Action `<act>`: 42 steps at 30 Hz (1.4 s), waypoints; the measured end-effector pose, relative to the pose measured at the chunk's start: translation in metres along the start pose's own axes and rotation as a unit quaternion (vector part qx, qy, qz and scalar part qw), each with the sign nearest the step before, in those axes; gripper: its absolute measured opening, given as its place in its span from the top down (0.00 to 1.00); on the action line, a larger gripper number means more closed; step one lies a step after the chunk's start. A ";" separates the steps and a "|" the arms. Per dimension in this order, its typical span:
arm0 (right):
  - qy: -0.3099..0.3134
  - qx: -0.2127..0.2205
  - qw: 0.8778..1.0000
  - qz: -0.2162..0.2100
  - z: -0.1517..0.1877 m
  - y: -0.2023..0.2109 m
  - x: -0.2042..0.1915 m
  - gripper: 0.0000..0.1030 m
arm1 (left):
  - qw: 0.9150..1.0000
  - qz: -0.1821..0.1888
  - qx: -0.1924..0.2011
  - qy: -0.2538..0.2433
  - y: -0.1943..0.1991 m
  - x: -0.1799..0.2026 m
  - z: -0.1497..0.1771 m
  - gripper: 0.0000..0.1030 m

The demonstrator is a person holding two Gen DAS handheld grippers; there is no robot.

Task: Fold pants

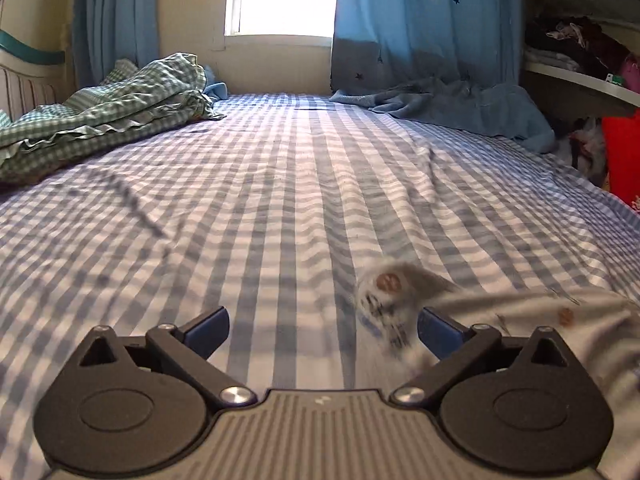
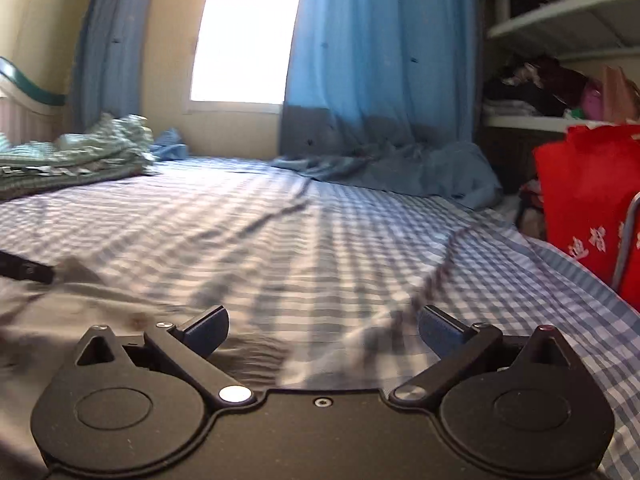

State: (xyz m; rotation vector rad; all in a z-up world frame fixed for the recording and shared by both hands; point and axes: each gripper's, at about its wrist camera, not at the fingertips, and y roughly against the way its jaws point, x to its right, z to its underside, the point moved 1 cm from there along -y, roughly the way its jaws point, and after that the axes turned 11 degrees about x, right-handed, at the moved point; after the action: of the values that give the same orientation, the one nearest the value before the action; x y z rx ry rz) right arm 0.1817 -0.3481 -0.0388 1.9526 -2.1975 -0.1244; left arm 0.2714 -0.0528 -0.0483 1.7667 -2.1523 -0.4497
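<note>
**Both grippers empty over the pants, fold not yet begun**

Your left gripper has its jaws wide apart, nothing between the pads. Your right gripper is the same: jaws spread full, no cloth pinched.

The pants lie on the bed, pale grey with small brown spots. In the left view they sit low and right, a blurred curled corner just ahead of the right finger. In the right view the pants spread across the lower left, under and beside the left finger. So the garment lies between your two hands, near the bed's front edge. How flat it lies, you cannot tell; both views are smeared.

Judgement: you're at the start of a grasp, hands lowering toward the cloth.

Next move calls for:
- each gripper finding an edge or corner of the pants, not the checked sheet beneath
- pads closing on pants fabric only
- a clear run of bed ahead; the quilt and blue blanket sit well back.
</note>
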 end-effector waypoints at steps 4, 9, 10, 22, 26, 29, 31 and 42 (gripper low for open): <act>0.015 -0.011 0.999 -0.035 0.008 0.049 -0.033 0.01 | 1.000 0.001 -0.015 -0.008 0.047 0.007 0.021 0.00; 0.037 -0.071 0.997 -0.012 0.049 0.049 -0.040 0.01 | 0.999 -0.004 -0.038 -0.003 0.051 0.007 0.056 0.00; 0.023 -0.072 0.997 -0.010 0.048 0.051 -0.037 0.01 | 0.999 -0.002 -0.039 0.008 0.053 0.005 0.055 0.00; 0.026 -0.024 0.999 -0.027 0.008 0.010 -0.040 0.01 | 0.999 -0.001 -0.051 0.011 0.041 -0.001 0.050 0.00; -0.050 -0.101 0.991 -0.070 0.034 -0.023 -0.014 0.01 | 0.999 0.021 -0.036 0.018 0.047 -0.009 0.053 0.00; -0.077 -0.082 0.991 -0.077 0.023 -0.011 -0.001 0.01 | 0.998 0.034 -0.015 0.049 0.059 -0.018 0.047 0.00; -0.072 -0.052 0.991 -0.095 0.012 0.001 0.002 0.01 | 0.995 0.063 0.014 0.076 0.067 -0.025 0.042 0.00; -0.189 -0.172 0.939 -0.231 0.020 -0.074 0.057 0.03 | 0.975 0.160 -0.038 0.147 0.042 -0.033 0.051 0.02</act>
State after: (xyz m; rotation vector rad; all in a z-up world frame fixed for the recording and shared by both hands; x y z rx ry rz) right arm 0.2431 -0.4148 -0.0677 2.3249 -1.6888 -0.9559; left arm 0.2182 -0.0108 -0.0775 1.3178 -2.1186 -0.1730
